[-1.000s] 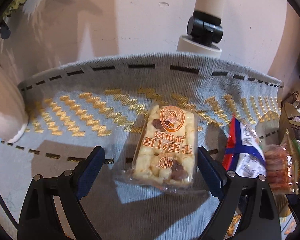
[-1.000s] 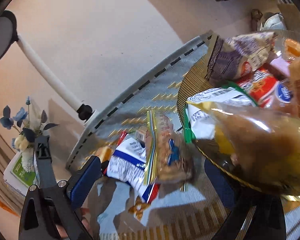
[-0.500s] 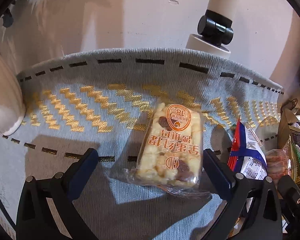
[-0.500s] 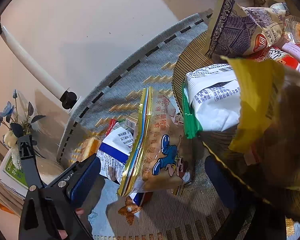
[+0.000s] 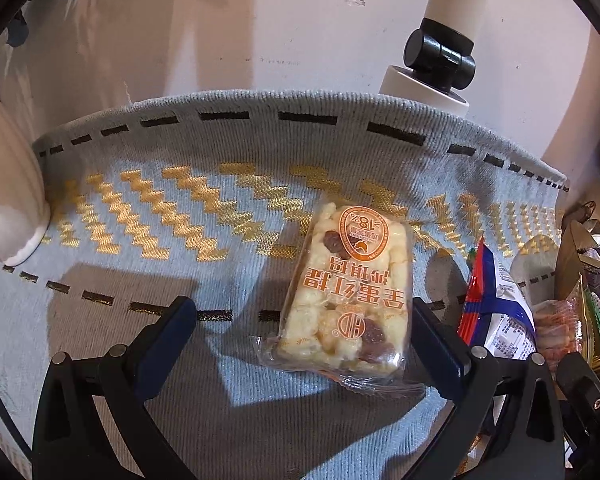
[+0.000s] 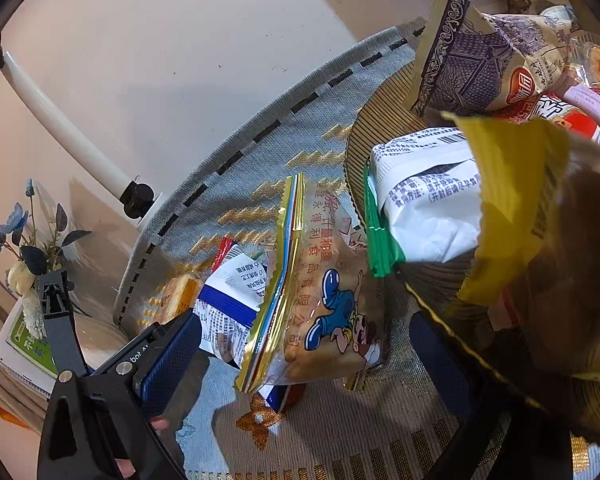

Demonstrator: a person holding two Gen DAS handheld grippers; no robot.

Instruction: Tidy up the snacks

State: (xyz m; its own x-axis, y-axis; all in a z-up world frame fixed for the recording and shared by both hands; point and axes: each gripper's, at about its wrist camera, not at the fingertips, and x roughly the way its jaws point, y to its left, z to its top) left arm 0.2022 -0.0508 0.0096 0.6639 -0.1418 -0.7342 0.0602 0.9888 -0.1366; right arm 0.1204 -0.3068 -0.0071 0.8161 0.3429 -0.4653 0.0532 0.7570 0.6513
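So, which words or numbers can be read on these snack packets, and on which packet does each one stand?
"18%", printed upside down in this view: clear rice-puff packet.
"食品有限公司", running downwards: cartoon packet.
"食用方法": white packet.
The red logo on the purple packet is too blurred to read, and so is the small print on all packets.

Left gripper (image 5: 300, 336) jaws just opened wider, clear of rice-puff bar (image 5: 348, 292) lying on cloth.
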